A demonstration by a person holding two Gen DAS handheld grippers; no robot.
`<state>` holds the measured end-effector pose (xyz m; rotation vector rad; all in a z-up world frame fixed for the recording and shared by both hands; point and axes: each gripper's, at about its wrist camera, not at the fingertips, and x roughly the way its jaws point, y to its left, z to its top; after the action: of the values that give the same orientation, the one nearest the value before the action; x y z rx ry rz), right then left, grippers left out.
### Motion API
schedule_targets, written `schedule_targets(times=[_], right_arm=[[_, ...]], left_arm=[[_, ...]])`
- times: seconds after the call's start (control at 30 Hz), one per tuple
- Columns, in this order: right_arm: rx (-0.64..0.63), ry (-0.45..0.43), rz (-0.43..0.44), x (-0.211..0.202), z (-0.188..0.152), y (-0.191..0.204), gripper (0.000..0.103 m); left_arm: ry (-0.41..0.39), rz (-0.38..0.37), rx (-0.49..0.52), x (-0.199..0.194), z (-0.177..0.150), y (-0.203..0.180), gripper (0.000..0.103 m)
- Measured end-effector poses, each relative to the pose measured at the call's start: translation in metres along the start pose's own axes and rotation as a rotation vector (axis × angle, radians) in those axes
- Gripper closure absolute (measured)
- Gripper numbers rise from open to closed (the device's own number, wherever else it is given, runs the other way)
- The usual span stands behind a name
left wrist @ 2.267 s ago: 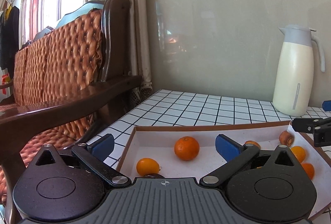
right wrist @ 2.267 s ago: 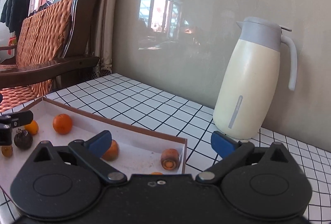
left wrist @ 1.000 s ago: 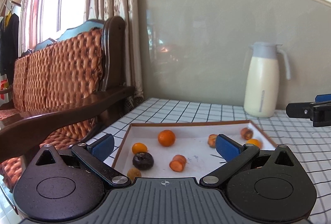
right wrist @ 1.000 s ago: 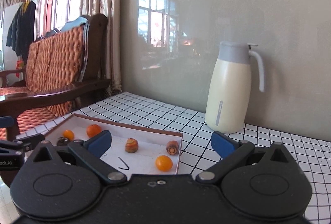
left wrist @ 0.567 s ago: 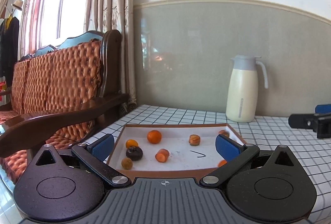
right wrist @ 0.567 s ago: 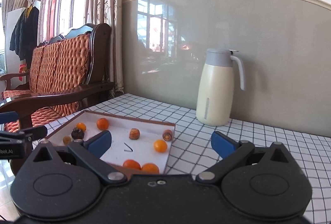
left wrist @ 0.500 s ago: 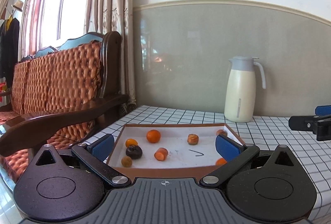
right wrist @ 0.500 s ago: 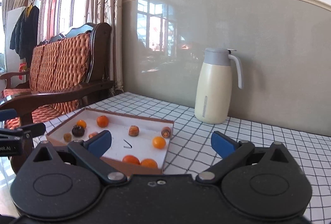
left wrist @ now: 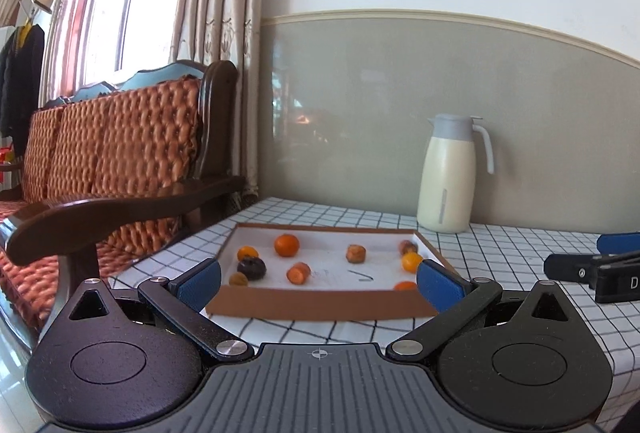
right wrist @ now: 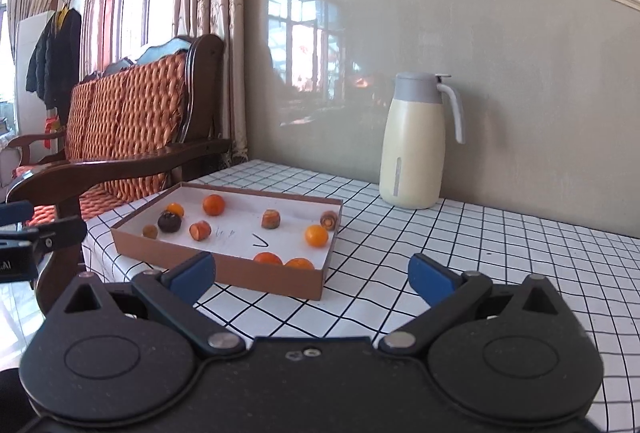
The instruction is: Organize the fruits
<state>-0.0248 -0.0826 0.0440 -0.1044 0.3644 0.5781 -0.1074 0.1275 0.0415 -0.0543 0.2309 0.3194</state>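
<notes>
On the checked white tabletop [right wrist: 480, 253] sits a shallow brown cardboard tray with a white floor [right wrist: 224, 269], and all the fruit is inside it. Left cluster: round orange mandarin [right wrist: 213, 204], smaller orange fruit [right wrist: 175, 209], dark purple-brown round fruit [right wrist: 169, 222], small tan fruit [right wrist: 150, 231], cut orange piece [right wrist: 200, 230]. Mid and right: brownish cut piece [right wrist: 271, 219], another brownish piece in the far right corner [right wrist: 329, 220], round yellow-orange fruit [right wrist: 316, 236], and two orange fruits against the near wall [right wrist: 267, 258] [right wrist: 299, 264]. None touch each other except maybe the near pair, hard to tell.

Handling guess: small, light, roundish, smooth skin, so they would roll or slip if pinched off-centre; soft enough to bruise. Take each across its widest middle, from above, light squeeze. The ones hard against the tray wall leave little finger room on that side.

Left tool [left wrist: 318, 279] is spread wide, holding nothing, hovering off the tray's near edge. Right tool [right wrist: 312, 273] is also wide and empty, over bare tabletop at the tray's near right corner. Cream thermos jug with grey lid [right wrist: 416, 141] stands well apart near the wall; wooden sofa with orange quilted cushions [right wrist: 132, 121] is beside the tabletop.
</notes>
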Motion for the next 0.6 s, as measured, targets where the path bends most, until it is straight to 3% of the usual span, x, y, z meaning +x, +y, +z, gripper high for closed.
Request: schedule_targets(times=[0.23, 0.4, 0.6], right_arm=[[0.025, -0.09, -0.029, -0.019, -0.009, -0.001, 0.006], [0.004, -0.095, -0.047, -0.017, -0.01, 0.004, 0.006], [-0.028, -0.081, -0.033, -0.014, -0.011, 0.01, 0.006]], left_arm=[[-0.023, -0.028, 0.025, -0.011, -0.007, -0.008, 0.0], [-0.061, 0.003, 0.078, -0.014, -0.014, -0.021, 0.0], [-0.117, 0.01, 0.029, -0.022, -0.016, -0.014, 0.0]])
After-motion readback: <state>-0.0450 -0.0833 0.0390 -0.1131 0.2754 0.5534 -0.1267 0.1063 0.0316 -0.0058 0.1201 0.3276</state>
